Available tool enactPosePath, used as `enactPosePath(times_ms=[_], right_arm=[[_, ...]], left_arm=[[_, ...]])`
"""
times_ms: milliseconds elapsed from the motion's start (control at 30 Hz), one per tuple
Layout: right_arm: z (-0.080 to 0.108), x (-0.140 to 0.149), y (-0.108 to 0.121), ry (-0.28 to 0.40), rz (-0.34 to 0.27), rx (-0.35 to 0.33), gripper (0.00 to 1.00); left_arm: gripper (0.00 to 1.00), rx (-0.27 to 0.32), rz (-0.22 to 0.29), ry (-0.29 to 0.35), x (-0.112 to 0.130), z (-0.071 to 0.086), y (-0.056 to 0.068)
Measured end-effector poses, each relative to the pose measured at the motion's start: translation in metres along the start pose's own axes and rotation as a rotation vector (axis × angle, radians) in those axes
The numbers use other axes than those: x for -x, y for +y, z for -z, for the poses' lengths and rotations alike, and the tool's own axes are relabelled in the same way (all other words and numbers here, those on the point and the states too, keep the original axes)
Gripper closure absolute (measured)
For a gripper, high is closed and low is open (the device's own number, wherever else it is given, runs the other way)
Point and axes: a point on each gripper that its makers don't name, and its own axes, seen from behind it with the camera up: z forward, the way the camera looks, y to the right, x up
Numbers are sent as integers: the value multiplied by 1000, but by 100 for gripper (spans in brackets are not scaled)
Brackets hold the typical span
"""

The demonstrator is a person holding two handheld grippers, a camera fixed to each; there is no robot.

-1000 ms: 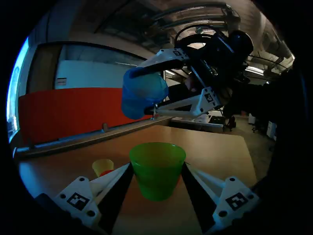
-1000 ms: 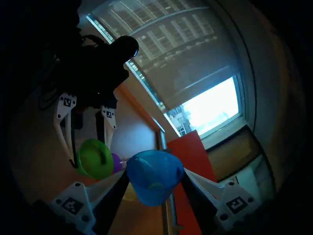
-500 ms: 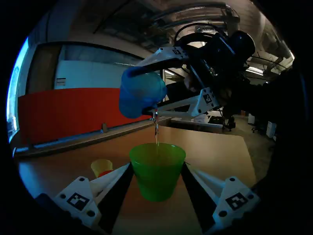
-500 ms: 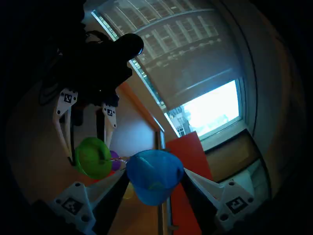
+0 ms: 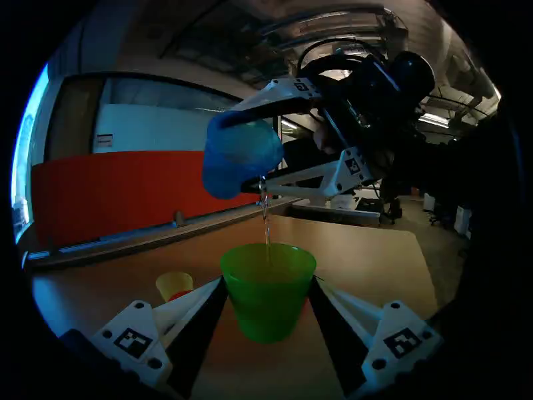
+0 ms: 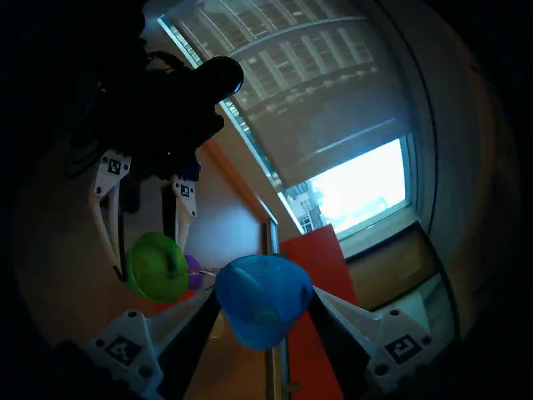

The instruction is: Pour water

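Overhead in the left gripper view, a blue cup [image 5: 240, 160] was held tilted between the jaws of the right gripper [image 5: 243, 157], which were closed on its sides. A thin stream of water [image 5: 266, 227] was seen falling from the cup's lower rim into a green cup [image 5: 268, 307] directly beneath it. The green cup was kept upright, clamped on both sides by the closed jaws of the left gripper [image 5: 266, 283]. It was positioned over the near part of a wooden counter [image 5: 373, 260]; whether it rested on the surface could not be told. A small yellow cup [image 5: 174, 283] was seen on the counter to the near left, just beside the left jaw. A red panel [image 5: 120, 187] was seen along the far edge. In the right gripper view, the blue cup was seen gripped close up, with the green cup to its left and a bright window [image 6: 360, 193] at the right.
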Motion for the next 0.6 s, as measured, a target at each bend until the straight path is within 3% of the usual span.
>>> enactPosePath(times_ms=[600], right_arm=[[0, -3, 1, -3, 38, -3, 9]], left_arm=[[17, 4, -12, 10, -2, 2, 3]])
